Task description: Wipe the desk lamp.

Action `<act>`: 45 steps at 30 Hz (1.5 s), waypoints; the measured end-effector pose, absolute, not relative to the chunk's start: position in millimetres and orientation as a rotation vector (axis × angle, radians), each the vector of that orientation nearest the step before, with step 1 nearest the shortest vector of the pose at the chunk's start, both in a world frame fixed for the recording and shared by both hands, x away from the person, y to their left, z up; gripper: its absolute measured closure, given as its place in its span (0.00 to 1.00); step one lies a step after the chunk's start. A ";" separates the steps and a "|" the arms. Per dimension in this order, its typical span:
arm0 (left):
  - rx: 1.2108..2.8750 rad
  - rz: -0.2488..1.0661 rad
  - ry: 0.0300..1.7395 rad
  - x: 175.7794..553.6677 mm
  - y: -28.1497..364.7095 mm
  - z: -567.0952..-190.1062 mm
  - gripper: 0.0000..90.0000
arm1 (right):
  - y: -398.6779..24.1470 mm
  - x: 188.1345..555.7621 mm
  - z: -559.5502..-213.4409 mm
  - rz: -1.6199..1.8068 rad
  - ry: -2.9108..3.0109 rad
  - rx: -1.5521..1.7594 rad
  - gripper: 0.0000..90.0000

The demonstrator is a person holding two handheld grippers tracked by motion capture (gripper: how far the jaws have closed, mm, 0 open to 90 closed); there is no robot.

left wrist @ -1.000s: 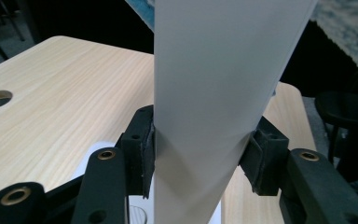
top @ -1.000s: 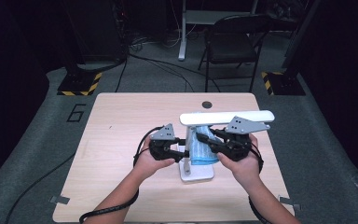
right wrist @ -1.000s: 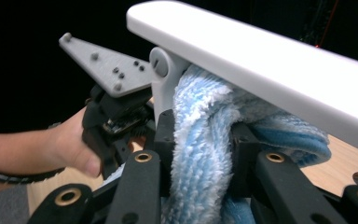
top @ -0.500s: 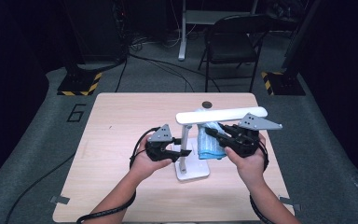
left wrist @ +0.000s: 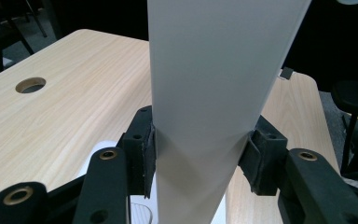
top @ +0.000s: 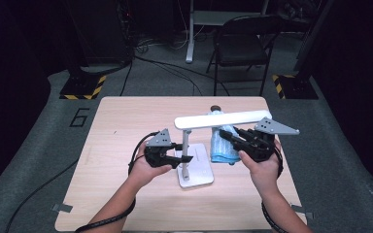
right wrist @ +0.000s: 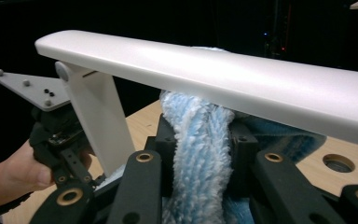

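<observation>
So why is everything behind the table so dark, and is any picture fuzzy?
In the high view, light falls on the table and the room behind stays dim. In the left gripper view, the white lamp post sits so near the lens that it looks soft and featureless. In the right gripper view, the lamp head carries a pale sheen and the blue cloth is crisp.

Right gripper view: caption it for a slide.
Right gripper shut on blue cloth under the white lamp head; left gripper at the post.
</observation>
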State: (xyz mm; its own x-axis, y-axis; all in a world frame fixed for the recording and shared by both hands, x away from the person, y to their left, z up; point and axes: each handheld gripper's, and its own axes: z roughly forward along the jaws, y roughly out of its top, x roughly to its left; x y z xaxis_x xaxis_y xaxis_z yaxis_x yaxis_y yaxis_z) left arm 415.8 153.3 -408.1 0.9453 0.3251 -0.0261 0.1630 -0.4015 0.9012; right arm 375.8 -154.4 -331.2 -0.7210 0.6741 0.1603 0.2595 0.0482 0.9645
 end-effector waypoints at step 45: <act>2.010 0.103 0.331 415.9 154.1 -367.8 0.51 | -168.5 365.7 -335.6 1.699 2.085 0.863 0.78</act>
